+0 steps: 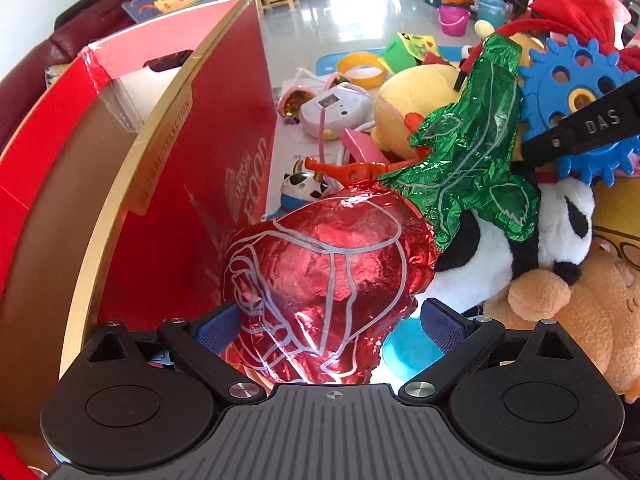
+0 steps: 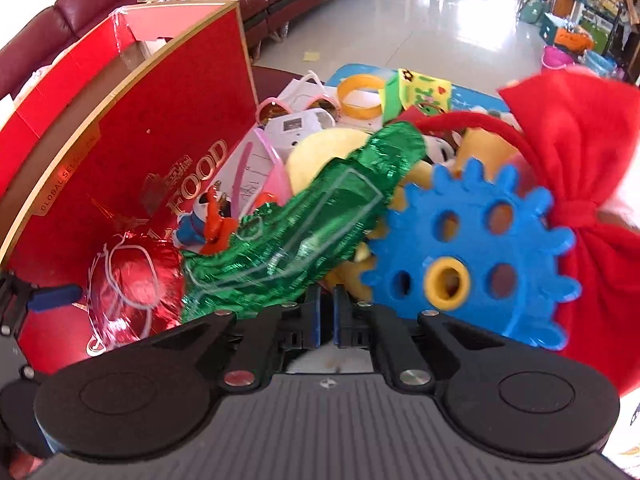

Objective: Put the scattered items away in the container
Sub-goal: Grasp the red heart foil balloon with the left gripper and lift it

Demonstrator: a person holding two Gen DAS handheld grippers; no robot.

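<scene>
The foil rose (image 1: 320, 280) lies slanted beside the red box (image 1: 192, 184), red bloom low, green stem rising away from it over the panda plush (image 1: 568, 224). Left gripper (image 1: 332, 320), tilted down, straddles the bloom, fingers spread wide. Right gripper (image 2: 326, 312) has its fingers pressed together, nothing visibly between them; only its view shows the blue gear (image 2: 472, 256) whole.

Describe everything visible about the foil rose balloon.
The foil rose balloon is crinkled, shiny foil: a red flower head with petals outlined in white, and a green leafy stem with pale outlines. It lies slanted, head low beside the red box, stem rising over the plush toys toward the blue gear. The head sits between the wide-open pads of the left tongs; whether they touch it cannot be told. The right tongs are shut below the stem.
</scene>
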